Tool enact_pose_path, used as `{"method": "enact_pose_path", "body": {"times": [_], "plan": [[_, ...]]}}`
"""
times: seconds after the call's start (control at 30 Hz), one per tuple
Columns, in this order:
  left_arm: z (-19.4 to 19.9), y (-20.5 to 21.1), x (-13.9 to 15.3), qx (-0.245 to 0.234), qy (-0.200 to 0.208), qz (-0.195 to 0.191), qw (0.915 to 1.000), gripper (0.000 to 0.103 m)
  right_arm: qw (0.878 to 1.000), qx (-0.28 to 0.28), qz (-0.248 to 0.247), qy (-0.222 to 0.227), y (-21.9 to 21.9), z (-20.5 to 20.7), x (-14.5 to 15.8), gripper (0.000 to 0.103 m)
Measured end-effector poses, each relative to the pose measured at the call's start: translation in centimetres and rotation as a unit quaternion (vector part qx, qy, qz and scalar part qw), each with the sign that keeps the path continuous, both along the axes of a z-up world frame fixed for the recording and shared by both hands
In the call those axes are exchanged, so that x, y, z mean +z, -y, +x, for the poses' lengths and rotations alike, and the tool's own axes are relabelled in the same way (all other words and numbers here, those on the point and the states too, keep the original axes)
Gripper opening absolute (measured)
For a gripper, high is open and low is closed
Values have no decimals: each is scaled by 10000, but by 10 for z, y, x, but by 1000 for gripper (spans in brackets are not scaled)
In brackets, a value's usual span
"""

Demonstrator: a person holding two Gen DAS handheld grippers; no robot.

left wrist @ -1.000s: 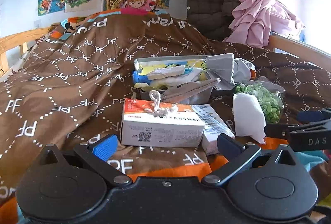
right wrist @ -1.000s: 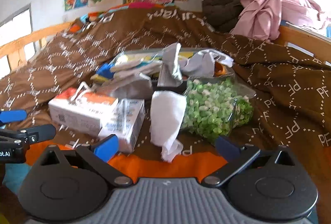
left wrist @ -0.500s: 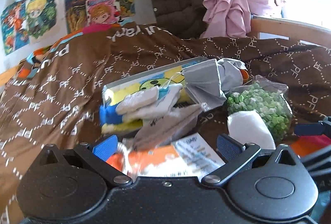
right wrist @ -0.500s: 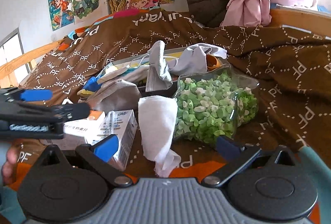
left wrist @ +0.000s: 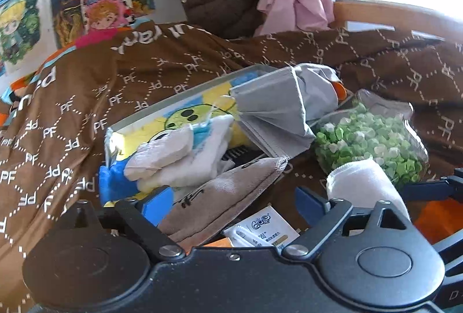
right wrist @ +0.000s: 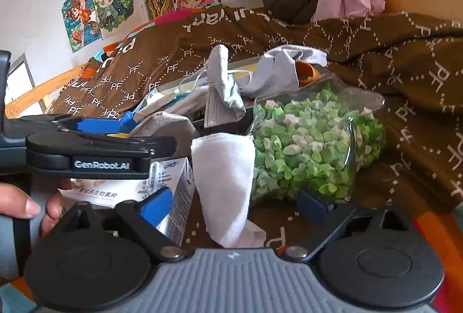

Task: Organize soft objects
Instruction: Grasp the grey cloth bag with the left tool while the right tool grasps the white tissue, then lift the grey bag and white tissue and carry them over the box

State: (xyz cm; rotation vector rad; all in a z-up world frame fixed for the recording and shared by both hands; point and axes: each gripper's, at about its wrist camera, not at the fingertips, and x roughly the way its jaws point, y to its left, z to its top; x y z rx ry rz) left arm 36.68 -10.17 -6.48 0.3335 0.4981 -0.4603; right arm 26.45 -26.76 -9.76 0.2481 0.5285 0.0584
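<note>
left gripper [left wrist: 231, 198]: fingers spread wide, grasping nothing, beige pouch [left wrist: 228, 197] lying between them, long axis slanting up-right | right gripper [right wrist: 234, 200]: fingers released wide, white cloth [right wrist: 225, 182] between them, hanging lengthwise toward camera | both on bed [right wrist: 405, 58] beside tray [left wrist: 185, 93]

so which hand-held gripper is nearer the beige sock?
Left. The left hand-held gripper has its open fingers around the beige sock. The right hand-held gripper is off to the sock's right, open around the white cloth.
</note>
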Motion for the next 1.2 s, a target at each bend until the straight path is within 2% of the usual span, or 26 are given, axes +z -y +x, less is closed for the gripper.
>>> {"method": "enact_pose_path", "body": {"times": [0.2,0.27,0.37,0.47,0.53,0.7,0.8,1.0,1.2], "plan": [[9,6,0,-100,-65,232,9997,73,9997,-26,230,-106,5,5,-2,74],[11,7,1,-95,-62,318,9994,58,9995,-27,277,-126,7,6,-2,67],[11,9,0,-246,-75,459,9986,42,9995,-34,265,-177,6,6,-2,52],[7,12,1,-523,-55,594,9968,27,9994,-30,255,-220,7,6,-3,35],[4,13,3,-565,-75,593,9966,22,9995,-35,234,-227,6,6,-3,29],[-5,13,13,-354,-23,562,9978,13,9993,19,291,-243,6,3,-1,14],[-10,9,23,48,-118,142,9998,10,9990,50,329,-294,5,0,3,8],[-23,3,43,518,-284,-511,9969,8,9992,99,353,-166,3,-8,13,7],[-28,-1,62,679,-226,-725,9948,6,9993,125,320,123,1,-17,25,7]]}}
